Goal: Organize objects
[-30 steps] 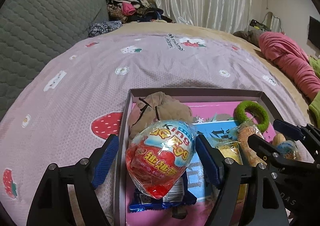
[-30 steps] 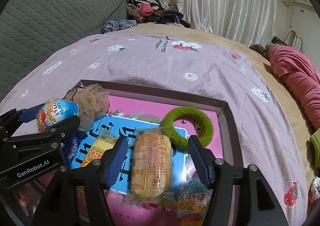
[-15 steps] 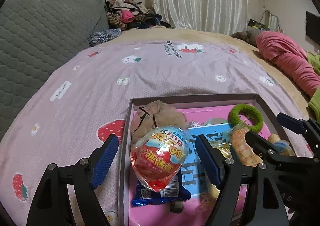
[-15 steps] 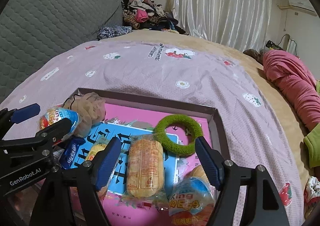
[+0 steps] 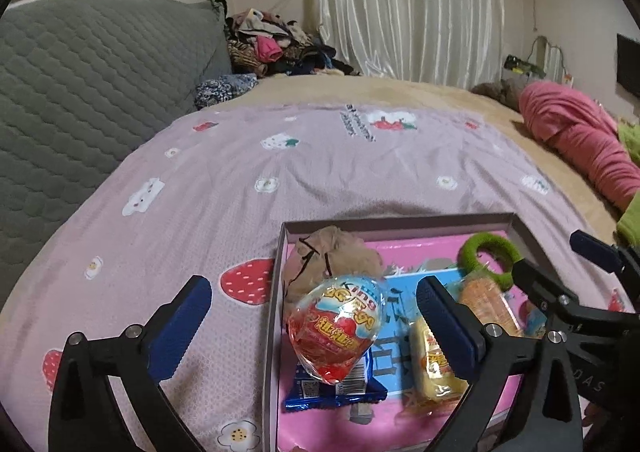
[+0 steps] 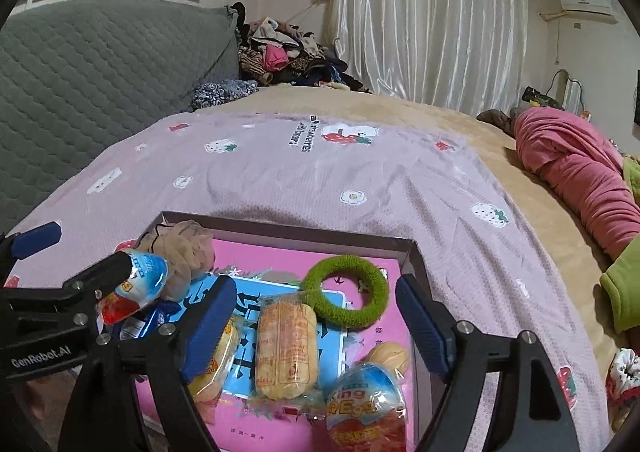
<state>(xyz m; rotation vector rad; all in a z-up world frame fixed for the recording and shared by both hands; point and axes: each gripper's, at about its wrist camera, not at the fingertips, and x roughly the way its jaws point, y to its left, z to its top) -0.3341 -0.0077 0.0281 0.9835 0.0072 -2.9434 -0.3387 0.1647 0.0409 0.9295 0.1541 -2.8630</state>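
Observation:
An open shallow box (image 5: 400, 221) (image 6: 280, 230) with a pink lining lies on the bedspread. My left gripper (image 5: 316, 316) is open and its jaws are still widening. A red-and-blue toy egg (image 5: 336, 332) lies loose between them on a blue packet (image 5: 336, 390), clear of both pads. My right gripper (image 6: 316, 324) is open too, its jaws also opening, above an orange wrapped snack (image 6: 286, 348) that neither pad touches. A green fuzzy ring (image 6: 346, 296) lies just beyond it. A second toy egg (image 6: 368, 408) sits at the box's near right corner.
A tan fabric bundle (image 5: 332, 256) fills the box's far left corner, and a yellow wrapped snack (image 5: 434, 360) lies mid-box. The lilac strawberry bedspread (image 5: 320, 156) stretches beyond. A grey quilted headboard (image 5: 80, 92) stands left, a pink blanket (image 5: 576, 140) right, a clothes pile (image 5: 272, 48) behind.
Both grippers have risen and drawn back from the box while their jaws spread wider. The left pads have left the toy egg, the right pads the orange snack; both items stay in the box.

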